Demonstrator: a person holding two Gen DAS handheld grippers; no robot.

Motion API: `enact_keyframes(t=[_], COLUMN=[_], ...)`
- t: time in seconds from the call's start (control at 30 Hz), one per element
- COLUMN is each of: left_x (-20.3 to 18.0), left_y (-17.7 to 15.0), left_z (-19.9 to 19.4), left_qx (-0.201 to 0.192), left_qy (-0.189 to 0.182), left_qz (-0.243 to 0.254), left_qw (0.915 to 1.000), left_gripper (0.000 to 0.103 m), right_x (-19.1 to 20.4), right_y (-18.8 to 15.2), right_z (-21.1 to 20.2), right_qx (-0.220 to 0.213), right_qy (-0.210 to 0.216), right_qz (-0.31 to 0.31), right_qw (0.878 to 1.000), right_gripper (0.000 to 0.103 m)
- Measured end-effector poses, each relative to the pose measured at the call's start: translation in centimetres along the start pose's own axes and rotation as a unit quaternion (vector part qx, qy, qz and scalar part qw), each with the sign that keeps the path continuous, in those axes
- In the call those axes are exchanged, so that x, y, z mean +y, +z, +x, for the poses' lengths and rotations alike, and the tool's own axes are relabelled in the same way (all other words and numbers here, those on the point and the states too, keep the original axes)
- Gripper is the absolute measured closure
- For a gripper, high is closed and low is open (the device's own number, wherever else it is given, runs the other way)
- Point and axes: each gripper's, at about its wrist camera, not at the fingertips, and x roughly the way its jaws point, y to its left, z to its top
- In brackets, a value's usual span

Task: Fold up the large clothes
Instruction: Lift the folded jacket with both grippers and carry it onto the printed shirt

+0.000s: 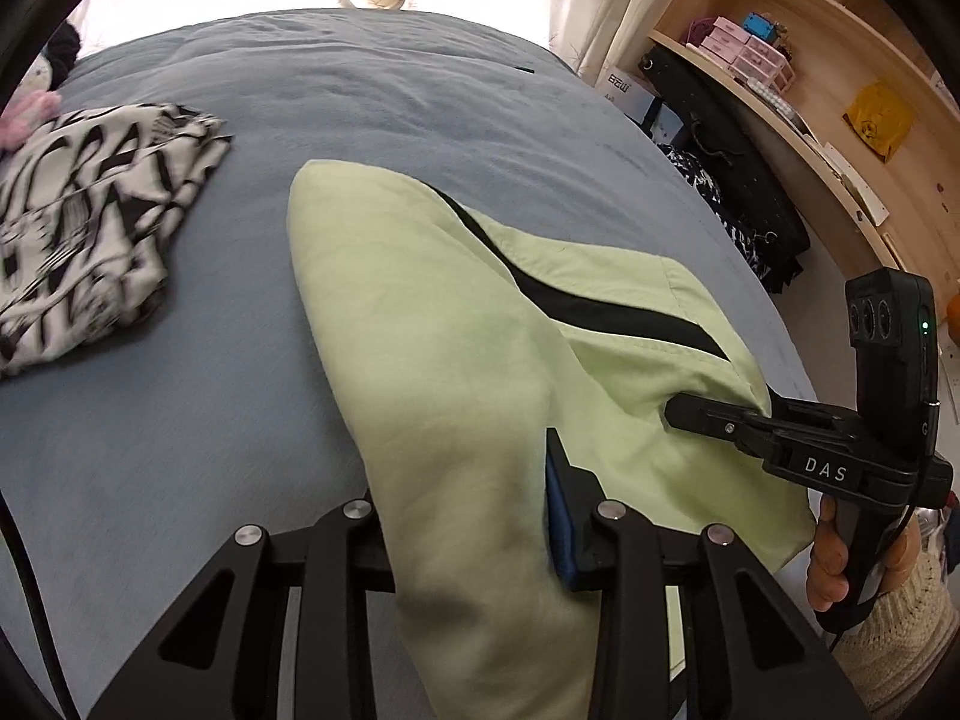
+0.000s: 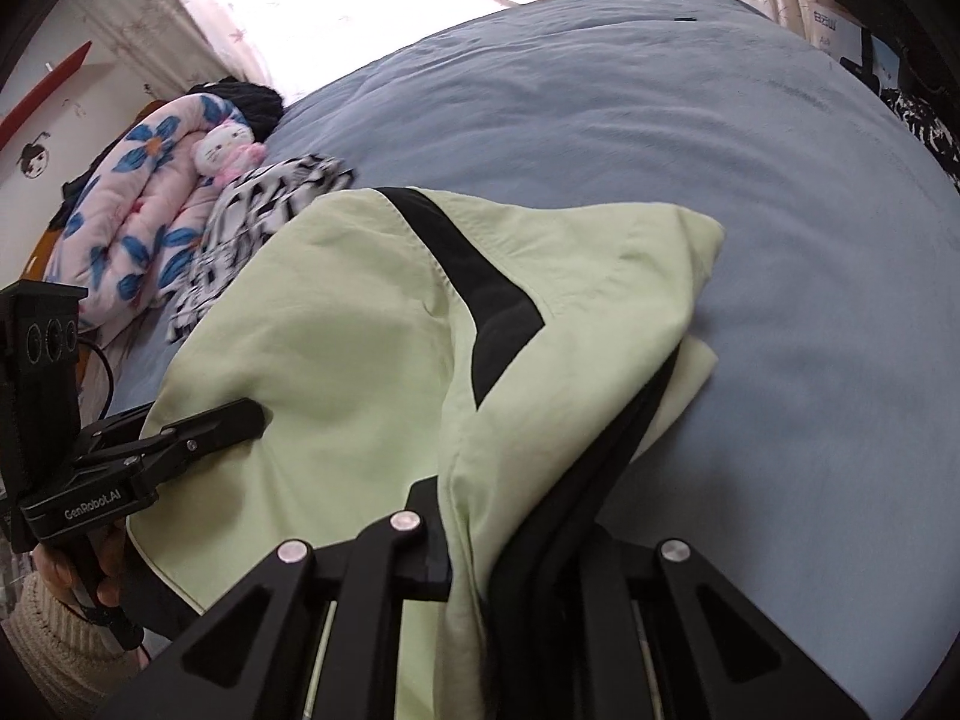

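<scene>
A light green garment [image 1: 432, 324] with a black stripe [image 1: 600, 300] lies partly lifted off the blue-grey bed [image 1: 390, 102]. In the left wrist view my left gripper [image 1: 474, 492] is shut on a bunched fold of its near edge, and the blue pad [image 1: 561, 531] presses on the cloth. My right gripper [image 1: 678, 407] bites the garment's right edge, held by a hand [image 1: 831, 552]. In the right wrist view the garment [image 2: 336, 330] drapes over my right gripper [image 2: 480, 516], which is shut on a fold. My left gripper [image 2: 249, 417] pinches the cloth at the left.
A folded black-and-white patterned garment [image 1: 84, 228] lies on the bed to the left. A pink floral quilt [image 2: 132, 210] and a plush toy [image 2: 225, 153] sit at the bed's far left. A wooden shelf [image 1: 840, 96] and a black bag [image 1: 738, 180] stand off the bed's right side.
</scene>
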Motion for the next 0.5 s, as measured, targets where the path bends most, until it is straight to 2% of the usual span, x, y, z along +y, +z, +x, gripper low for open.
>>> enact_keyframes(t=[0.27,0.4,0.5], left_x=[6.4,10.9,14.5], left_y=[-4.5,-5.3,-4.2], left_z=[-8.8,-12.9,-16.0], left_qx=[-0.026,-0.044,-0.062], left_qy=[0.013,0.019,0.031], left_qz=[-0.025,-0.043,-0.051], left_qw=[0.9993,0.9979,0.9963], left_gripper=[0.070,0.070,0.070], right_x=[9.4,14.8,18.8], right_y=[-1.7,-0.6,1.4], right_z=[-0.4,0.2,1.2], right_qx=[0.003,-0.008,-0.017], right_qy=[0.024,0.041,0.052], right_qz=[-0.038,-0.060,-0.078], right_qw=[0.999,0.997,0.995], right_gripper=[0.092,0.092,0.092])
